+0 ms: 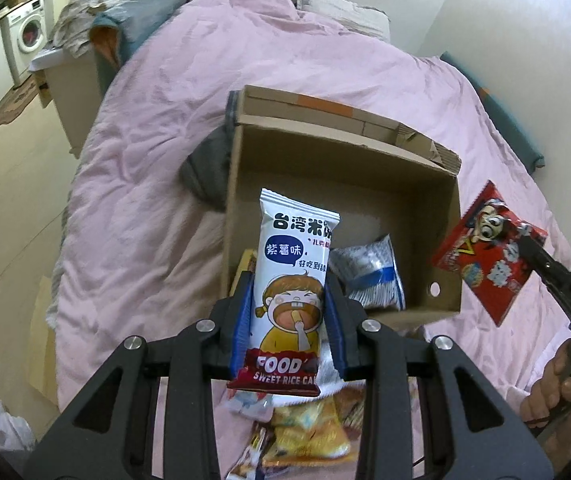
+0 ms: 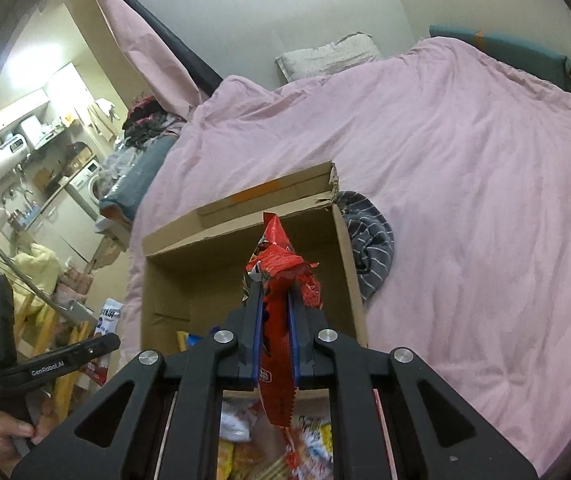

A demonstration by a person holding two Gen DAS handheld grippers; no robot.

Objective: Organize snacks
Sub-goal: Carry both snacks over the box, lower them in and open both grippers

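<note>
An open cardboard box (image 1: 441, 240) stands on the pink bed; it also shows in the right wrist view (image 2: 165, 288). My left gripper (image 1: 290, 280) is shut on a white sweet rice cake packet (image 1: 293, 276) and holds it upright above the box's near edge. A white and blue packet (image 1: 371, 276) lies inside the box. My right gripper (image 2: 275, 292) is shut on a red snack packet (image 2: 275, 304), held edge-on over the box. In the left wrist view the red packet (image 1: 489, 252) hangs to the right of the box.
Several loose snack packets (image 1: 309, 436) lie on the bed below the grippers, also in the right wrist view (image 2: 309, 440). A dark striped garment (image 2: 369, 248) lies beside the box. A pillow (image 2: 329, 56) is at the bed's head. Kitchen furniture stands left.
</note>
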